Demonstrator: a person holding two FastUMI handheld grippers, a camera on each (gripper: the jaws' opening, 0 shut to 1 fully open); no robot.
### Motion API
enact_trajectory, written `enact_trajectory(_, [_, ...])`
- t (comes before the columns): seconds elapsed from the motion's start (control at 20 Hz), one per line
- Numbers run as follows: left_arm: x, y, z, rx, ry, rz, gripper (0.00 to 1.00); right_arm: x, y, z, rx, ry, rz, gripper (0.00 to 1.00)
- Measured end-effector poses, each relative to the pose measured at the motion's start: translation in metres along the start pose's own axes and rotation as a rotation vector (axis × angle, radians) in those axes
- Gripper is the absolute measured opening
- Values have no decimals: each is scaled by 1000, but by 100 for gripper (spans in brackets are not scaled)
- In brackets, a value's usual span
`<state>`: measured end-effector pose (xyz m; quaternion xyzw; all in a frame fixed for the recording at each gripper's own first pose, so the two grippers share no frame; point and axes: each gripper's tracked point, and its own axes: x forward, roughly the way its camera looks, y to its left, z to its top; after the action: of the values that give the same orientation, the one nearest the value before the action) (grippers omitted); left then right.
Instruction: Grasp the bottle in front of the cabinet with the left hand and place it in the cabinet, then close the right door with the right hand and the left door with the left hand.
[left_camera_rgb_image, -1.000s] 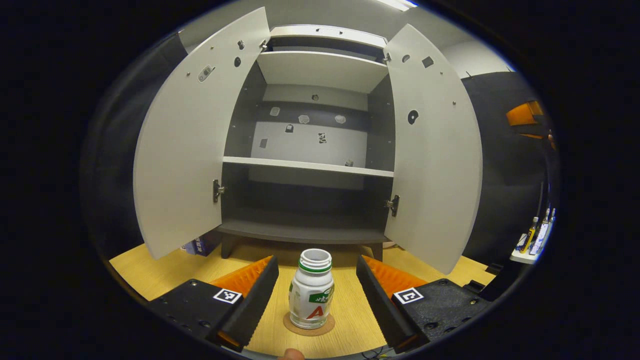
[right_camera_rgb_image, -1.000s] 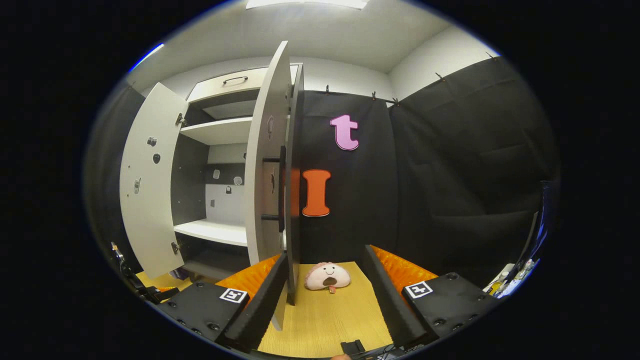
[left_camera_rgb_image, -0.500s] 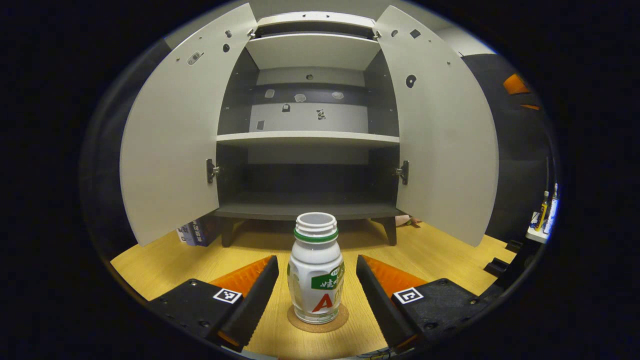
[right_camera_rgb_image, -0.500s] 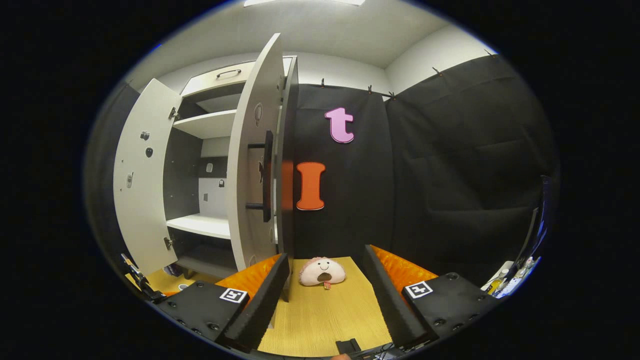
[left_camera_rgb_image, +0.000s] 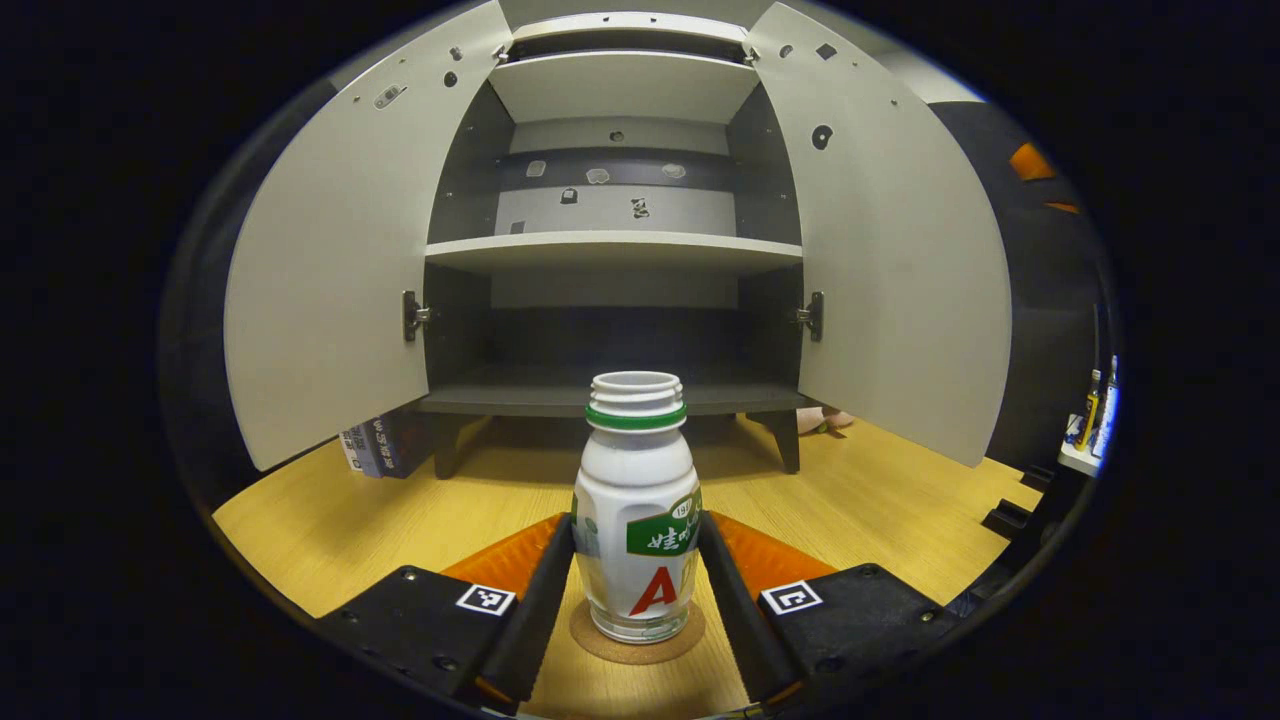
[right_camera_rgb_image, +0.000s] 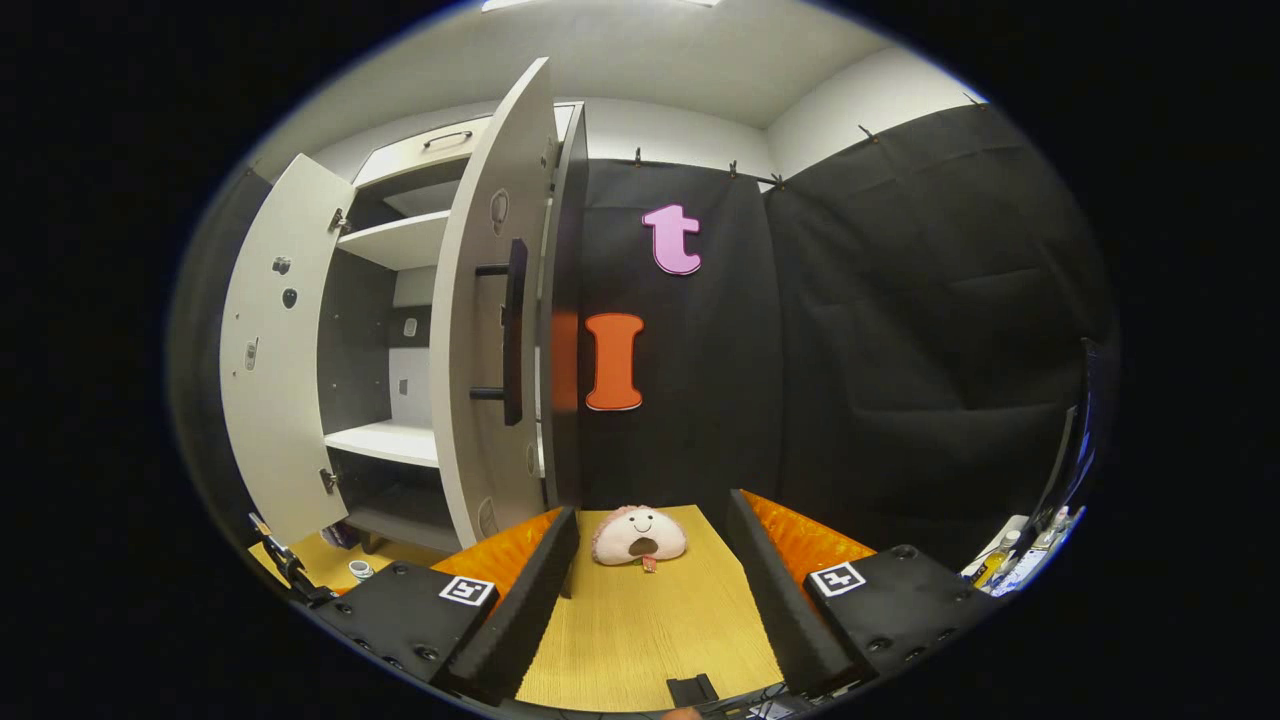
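Note:
A white uncapped bottle (left_camera_rgb_image: 637, 520) with a green neck ring stands upright on a round cork coaster (left_camera_rgb_image: 600, 645) on the wooden table, in front of the cabinet (left_camera_rgb_image: 615, 250). My left gripper (left_camera_rgb_image: 637, 590) is shut on the bottle, one finger pressing each side of its lower body. Both cabinet doors stand wide: the left door (left_camera_rgb_image: 330, 280) and the right door (left_camera_rgb_image: 900, 270). The bottom shelf (left_camera_rgb_image: 610, 395) behind the bottle is bare. In the right gripper view my right gripper (right_camera_rgb_image: 650, 600) is open over the table, near the outer face of the right door (right_camera_rgb_image: 480, 380) and its dark handle (right_camera_rgb_image: 513, 330).
A pink plush toy (right_camera_rgb_image: 638, 535) lies on the table just beyond the right gripper, beside the cabinet. Some books (left_camera_rgb_image: 380, 445) lean by the cabinet's left leg. Small bottles (left_camera_rgb_image: 1095, 410) stand on a ledge at far right. Black cloth walls the booth.
My left gripper moved forward around the bottle and its fingers closed from wide apart onto its sides. The right gripper drifted a little, so the right door's handle face shows more.

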<state>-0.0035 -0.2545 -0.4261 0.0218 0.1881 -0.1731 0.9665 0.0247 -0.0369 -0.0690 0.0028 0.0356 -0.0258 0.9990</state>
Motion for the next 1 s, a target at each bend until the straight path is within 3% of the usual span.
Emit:
enact_trajectory(0.4, [-1,7,107,-10,-90,-32,73,-2,-4,2,9,-10,1,98])
enact_trajectory(0.8, [8,21,244,85,-224,-1,73,-4,-7,9,21,-22,1,98])
enact_trajectory(1.0, [25,24,294,82,-253,4,73,-3,-12,12,24,-31,-7,98])
